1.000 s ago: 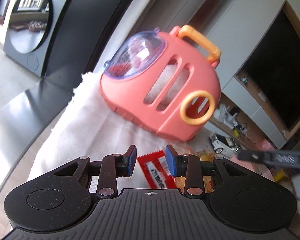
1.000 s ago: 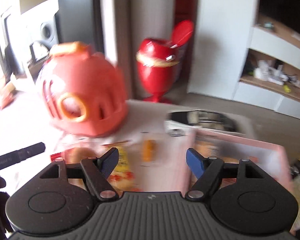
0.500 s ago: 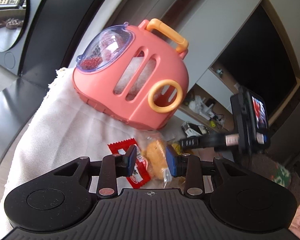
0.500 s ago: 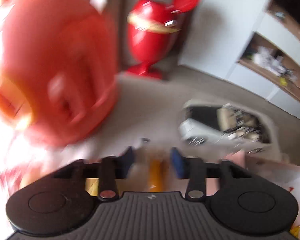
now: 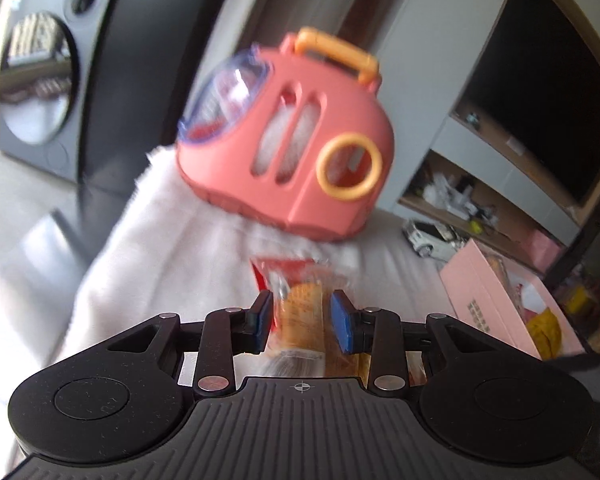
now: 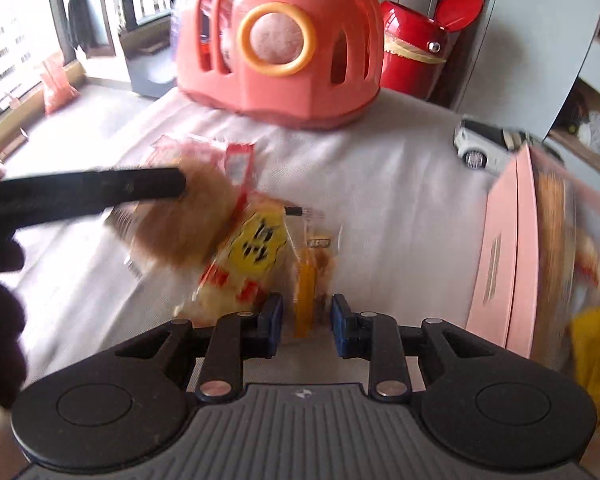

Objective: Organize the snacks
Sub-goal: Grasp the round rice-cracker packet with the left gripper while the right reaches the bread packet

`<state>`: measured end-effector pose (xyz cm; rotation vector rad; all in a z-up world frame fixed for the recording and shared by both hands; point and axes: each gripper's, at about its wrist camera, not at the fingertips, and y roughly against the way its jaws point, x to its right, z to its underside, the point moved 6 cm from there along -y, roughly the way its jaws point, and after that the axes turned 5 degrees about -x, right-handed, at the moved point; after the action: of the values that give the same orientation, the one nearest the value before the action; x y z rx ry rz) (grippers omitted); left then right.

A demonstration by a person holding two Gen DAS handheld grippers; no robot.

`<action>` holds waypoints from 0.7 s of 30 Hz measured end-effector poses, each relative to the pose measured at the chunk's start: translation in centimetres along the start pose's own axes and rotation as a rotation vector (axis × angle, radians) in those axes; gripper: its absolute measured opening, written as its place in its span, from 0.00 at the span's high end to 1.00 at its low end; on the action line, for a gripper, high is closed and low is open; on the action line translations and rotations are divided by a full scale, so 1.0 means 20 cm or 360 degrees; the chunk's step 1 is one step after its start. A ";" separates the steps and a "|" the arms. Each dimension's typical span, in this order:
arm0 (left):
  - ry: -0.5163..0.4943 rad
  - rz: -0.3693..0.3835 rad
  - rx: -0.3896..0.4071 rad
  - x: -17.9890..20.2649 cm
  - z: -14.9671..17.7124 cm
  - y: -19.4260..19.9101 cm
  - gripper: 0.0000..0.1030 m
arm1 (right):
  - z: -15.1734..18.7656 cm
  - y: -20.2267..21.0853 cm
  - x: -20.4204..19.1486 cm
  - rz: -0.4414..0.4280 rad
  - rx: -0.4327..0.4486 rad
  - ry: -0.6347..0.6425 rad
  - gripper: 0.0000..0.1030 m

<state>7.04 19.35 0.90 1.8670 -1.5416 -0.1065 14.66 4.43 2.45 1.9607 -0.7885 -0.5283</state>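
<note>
**Both grippers close on wrapped snacks over the white cloth**

In the left wrist view, the left gripper [image 5: 302,316] sits low in the middle of the frame. Its blue fingers [image 5: 262,316] press from both sides on a clear-wrapped golden pastry [image 5: 302,312]. A red packet [image 5: 266,270] shows just behind it on the white cloth [image 5: 160,240] that covers the desk. In the upper middle stands a pink plastic carrier [image 5: 292,136] with an orange handle and an orange ring. At the right edge lies a pink box [image 5: 484,300], open, with some snacks inside, and a white toy car [image 5: 428,238] is just behind it.

In the right wrist view, the right gripper [image 6: 306,318] is at the lower middle. Its jaws have just been closing and now stand narrow around a small clear packet with an orange stick inside [image 6: 306,284]; the wrapper fills the gap, but it is not clear if the pads already press on it. A yellow and red snack bag [image 6: 252,256] lies just left of it. The blurred pastry is at the middle left, at the tip of a black finger of the other gripper. A red bin [image 6: 416,56] stands in the upper right, behind the carrier.
</note>
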 end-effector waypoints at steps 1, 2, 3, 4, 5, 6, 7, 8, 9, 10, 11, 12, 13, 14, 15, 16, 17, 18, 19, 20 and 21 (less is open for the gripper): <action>-0.0026 -0.0003 0.0032 0.02 0.00 0.04 0.65 | 0.04 0.01 0.01 -0.0029 0.0011 -0.0013 0.74; -0.0057 0.0041 0.0035 0.06 -0.01 0.08 0.65 | 0.06 0.03 0.01 -0.0055 0.0019 -0.0020 0.74; -0.0088 0.0122 0.0006 0.10 0.00 0.10 0.65 | 0.09 0.06 0.01 -0.0082 0.0026 -0.0029 0.74; -0.0122 0.0214 -0.0046 0.15 0.00 0.10 0.65 | 0.10 0.07 0.01 -0.0103 0.0033 -0.0041 0.74; -0.0163 0.0276 -0.0104 0.20 0.02 0.09 0.65 | 0.13 0.09 0.01 -0.0120 0.0044 -0.0053 0.74; -0.0211 0.0279 -0.0146 0.25 0.04 0.06 0.63 | 0.15 0.12 0.02 -0.0116 0.0063 -0.0054 0.74; -0.0260 0.0232 -0.0168 0.29 0.06 0.03 0.63 | 0.17 0.13 0.02 -0.0095 0.0090 -0.0052 0.72; -0.0317 0.0170 -0.0189 0.32 0.08 -0.01 0.64 | 0.19 0.15 0.02 -0.0070 0.0114 -0.0050 0.70; -0.0374 0.0108 -0.0214 0.34 0.10 -0.05 0.64 | 0.21 0.18 0.03 -0.0047 0.0137 -0.0055 0.61; -0.0426 0.0046 -0.0235 0.36 0.12 -0.09 0.64 | 0.24 0.20 0.04 -0.0029 0.0167 -0.0066 0.49; -0.0469 -0.0010 -0.0246 0.37 0.14 -0.12 0.64 | 0.26 0.23 0.05 -0.0015 0.0199 -0.0078 0.44; -0.0503 -0.0065 -0.0257 0.36 0.15 -0.16 0.64 | 0.30 0.26 0.06 0.0002 0.0228 -0.0086 0.40; -0.0519 -0.0093 -0.0274 0.36 0.16 -0.19 0.64 | 0.32 0.27 0.07 0.0025 0.0247 -0.0085 0.39; -0.0514 -0.0076 -0.0263 0.36 0.17 -0.19 0.60 | 0.35 0.28 0.08 0.0050 0.0259 -0.0076 0.39; -0.0511 -0.0066 -0.0268 0.36 0.17 -0.20 0.60 | 0.39 0.29 0.09 0.0076 0.0266 -0.0065 0.39; -0.0504 -0.0050 -0.0285 0.36 0.17 -0.21 0.59 | 0.42 0.29 0.11 0.0100 0.0271 -0.0055 0.38; -0.0495 -0.0022 -0.0309 0.37 0.17 -0.22 0.59 | 0.44 0.29 0.11 0.0115 0.0269 -0.0049 0.37; -0.0492 -0.0018 -0.0345 0.37 0.18 -0.25 0.58 | 0.47 0.27 0.12 0.0122 0.0261 -0.0045 0.37; -0.0503 -0.0039 -0.0388 0.37 0.19 -0.27 0.57 | 0.49 0.26 0.12 0.0123 0.0251 -0.0045 0.37; -0.0522 -0.0052 -0.0408 0.37 0.20 -0.30 0.56 | 0.50 0.24 0.12 0.0125 0.0250 -0.0053 0.36; -0.0539 -0.0055 -0.0390 0.38 0.20 -0.29 0.56 | 0.52 0.24 0.12 0.0133 0.0287 -0.0076 0.33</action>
<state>12.21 11.12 -2.62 1.7414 -1.6321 -0.6270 8.29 -5.32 1.67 2.0755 -0.9727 -0.4689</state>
